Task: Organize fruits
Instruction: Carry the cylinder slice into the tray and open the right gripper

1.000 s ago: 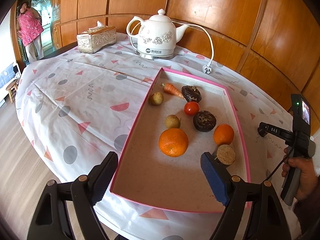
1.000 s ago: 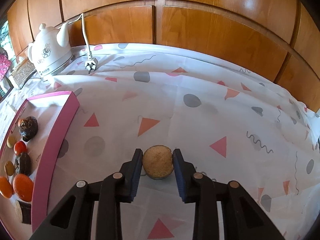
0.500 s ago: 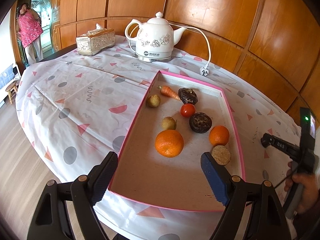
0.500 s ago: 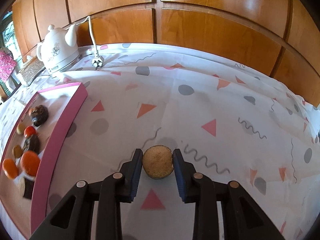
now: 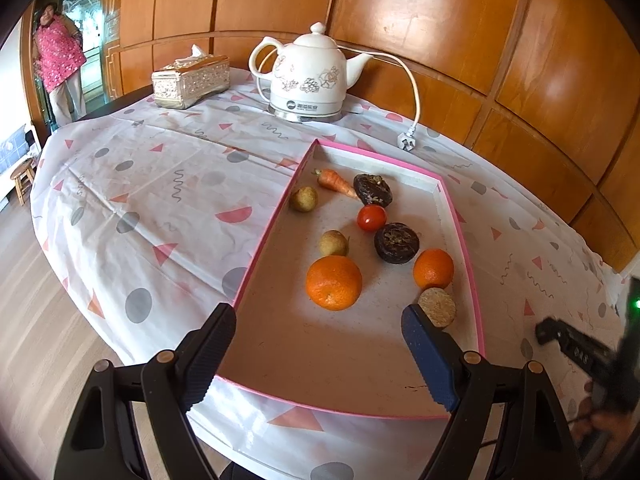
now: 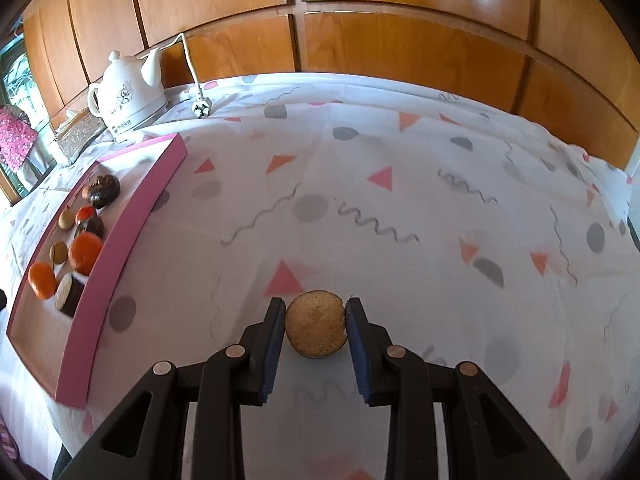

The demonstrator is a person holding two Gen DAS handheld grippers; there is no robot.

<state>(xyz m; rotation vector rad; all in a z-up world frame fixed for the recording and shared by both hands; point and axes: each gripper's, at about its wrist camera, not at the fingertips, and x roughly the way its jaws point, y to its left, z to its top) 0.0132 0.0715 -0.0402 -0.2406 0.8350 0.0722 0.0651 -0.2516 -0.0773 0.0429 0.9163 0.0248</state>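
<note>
My right gripper is shut on a round tan-brown fruit and holds it above the patterned tablecloth, to the right of the pink tray. In the left wrist view my left gripper is open and empty over the tray's near end. The tray holds a large orange, a small orange, a tan cut fruit, two dark fruits, a tomato, a carrot and two small tan fruits. The right gripper shows at the right edge.
A white electric kettle with its cord and plug stands behind the tray. A silver tissue box sits at the back left. Wood panelling backs the table. A person in pink stands far left.
My right gripper has moved rightward, away from the tray, still holding the tan fruit. The left gripper has drawn back slightly and stays open.
</note>
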